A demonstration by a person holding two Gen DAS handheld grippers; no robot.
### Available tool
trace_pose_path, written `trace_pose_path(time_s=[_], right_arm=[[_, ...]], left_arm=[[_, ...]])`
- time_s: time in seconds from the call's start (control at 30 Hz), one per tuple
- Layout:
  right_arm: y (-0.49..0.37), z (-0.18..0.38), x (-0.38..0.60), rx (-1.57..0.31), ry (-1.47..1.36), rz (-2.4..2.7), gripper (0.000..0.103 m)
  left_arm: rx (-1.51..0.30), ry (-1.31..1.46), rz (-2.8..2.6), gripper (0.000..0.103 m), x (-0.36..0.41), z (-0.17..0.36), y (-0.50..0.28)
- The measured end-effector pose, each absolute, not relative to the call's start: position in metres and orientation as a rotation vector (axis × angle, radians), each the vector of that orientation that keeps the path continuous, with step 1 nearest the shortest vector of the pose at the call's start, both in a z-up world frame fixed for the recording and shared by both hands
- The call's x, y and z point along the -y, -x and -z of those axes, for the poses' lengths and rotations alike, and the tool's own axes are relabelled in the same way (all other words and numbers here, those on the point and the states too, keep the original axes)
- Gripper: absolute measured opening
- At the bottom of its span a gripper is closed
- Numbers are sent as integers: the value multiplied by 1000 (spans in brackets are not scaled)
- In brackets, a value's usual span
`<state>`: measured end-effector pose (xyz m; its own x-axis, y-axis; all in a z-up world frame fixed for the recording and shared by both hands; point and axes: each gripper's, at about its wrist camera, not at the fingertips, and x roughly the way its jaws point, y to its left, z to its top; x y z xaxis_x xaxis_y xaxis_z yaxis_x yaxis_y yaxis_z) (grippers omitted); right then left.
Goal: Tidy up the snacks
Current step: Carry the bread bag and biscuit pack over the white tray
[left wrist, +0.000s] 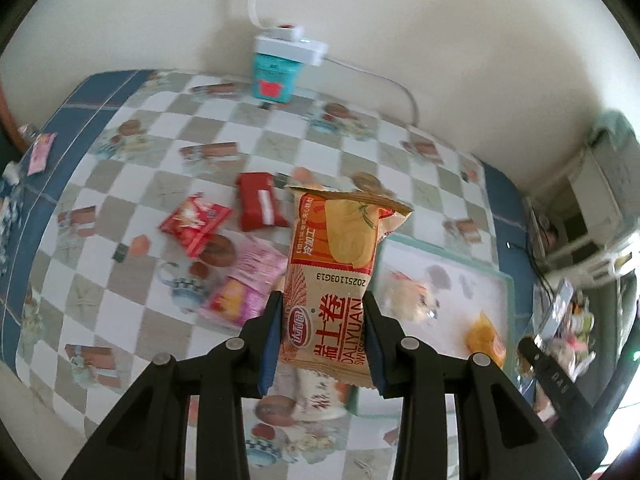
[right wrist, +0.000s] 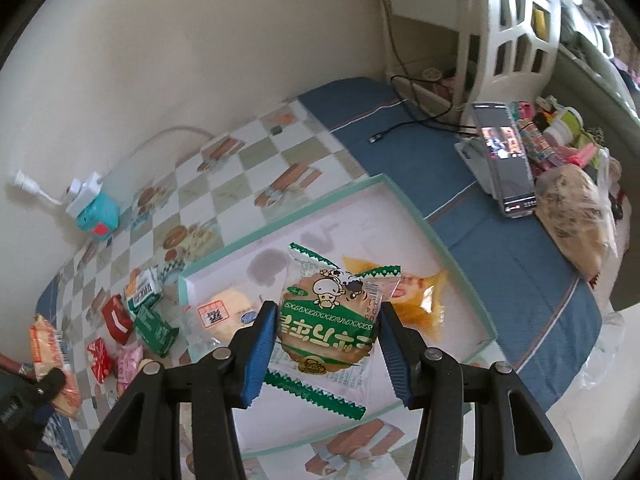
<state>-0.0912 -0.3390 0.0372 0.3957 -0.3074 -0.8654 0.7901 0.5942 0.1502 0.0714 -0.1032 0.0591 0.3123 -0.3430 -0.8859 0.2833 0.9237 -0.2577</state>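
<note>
My left gripper point(left wrist: 323, 312) is shut on an orange Swiss-roll packet point(left wrist: 334, 280) and holds it above the checked tablecloth, just left of the white tray point(left wrist: 472, 260). My right gripper point(right wrist: 326, 316) is shut on a green-and-white cake packet point(right wrist: 328, 316) and holds it over the tray point(right wrist: 400, 216). In the tray lie an orange packet point(right wrist: 420, 300) and a yellow packet point(right wrist: 228, 308). Loose snacks lie left of the tray: red packets point(left wrist: 196, 224), a red box point(left wrist: 260, 206), a pink packet point(left wrist: 248, 280) and green packets point(right wrist: 154, 320).
A teal box with a white power strip point(left wrist: 280, 64) stands at the wall. A phone on a stand point(right wrist: 504, 160), a cable and bags sit on the blue cloth at the right. A white plastic rack point(right wrist: 516, 32) stands behind them.
</note>
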Motion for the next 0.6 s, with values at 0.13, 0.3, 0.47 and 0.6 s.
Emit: trace_pose_path(time_s=[0.13,0.3,0.47,0.6], right_arm=[[98,-41,345,-901,-623,766,53],[107,-37,351,-907,-644,781,53],[112,-22,356,-949,-657,789,53],[115,-4,360,-1000,-682,795,53]], left_arm=[[-1189,3,469,39,130,-57,-55],[-1204,-97,532,39,168,-48,-30],[-1240,-189,555,39,195,-26,-13],[-1297,-223,559,39,207,-7,-6]])
